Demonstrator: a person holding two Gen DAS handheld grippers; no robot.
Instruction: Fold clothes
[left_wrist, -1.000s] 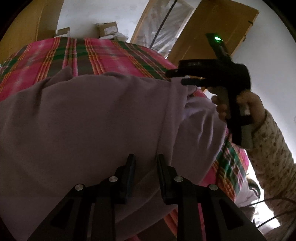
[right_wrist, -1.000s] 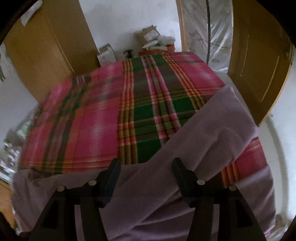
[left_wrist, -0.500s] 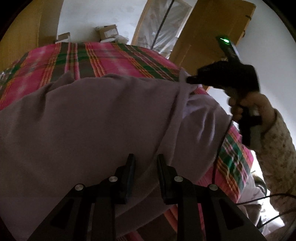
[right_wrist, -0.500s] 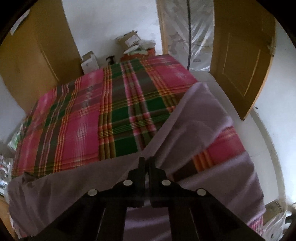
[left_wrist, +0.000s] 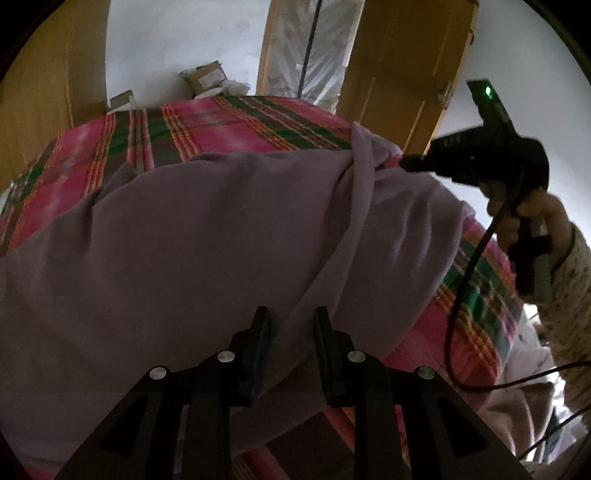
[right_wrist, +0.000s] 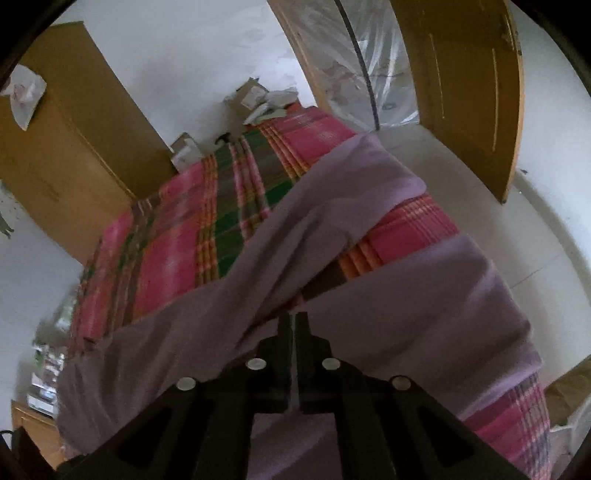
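Observation:
A lilac garment (left_wrist: 221, 240) lies spread over the near part of a pink-and-green plaid bed (left_wrist: 236, 122). My left gripper (left_wrist: 290, 325) sits at its near edge, its fingers close together with a fold of the fabric between them. In the left wrist view, a hand holds my right gripper (left_wrist: 406, 163) at the right, shut on a bunched corner of the garment. In the right wrist view, the right gripper (right_wrist: 293, 321) has its fingers pressed together on the lilac garment (right_wrist: 369, 314). From there a sleeve-like band runs up across the plaid bed (right_wrist: 173, 254).
A wooden wardrobe (right_wrist: 74, 155) stands left of the bed, and an open wooden door (right_wrist: 476, 92) stands to the right. Cardboard boxes (right_wrist: 251, 96) are stacked against the far wall. A black cable (left_wrist: 461, 295) hangs from the right gripper, beside a patterned sleeve (left_wrist: 569, 295).
My right gripper went from open to shut on the garment, then lifted and pulled the pinched fabric. The left gripper kept its grip and place.

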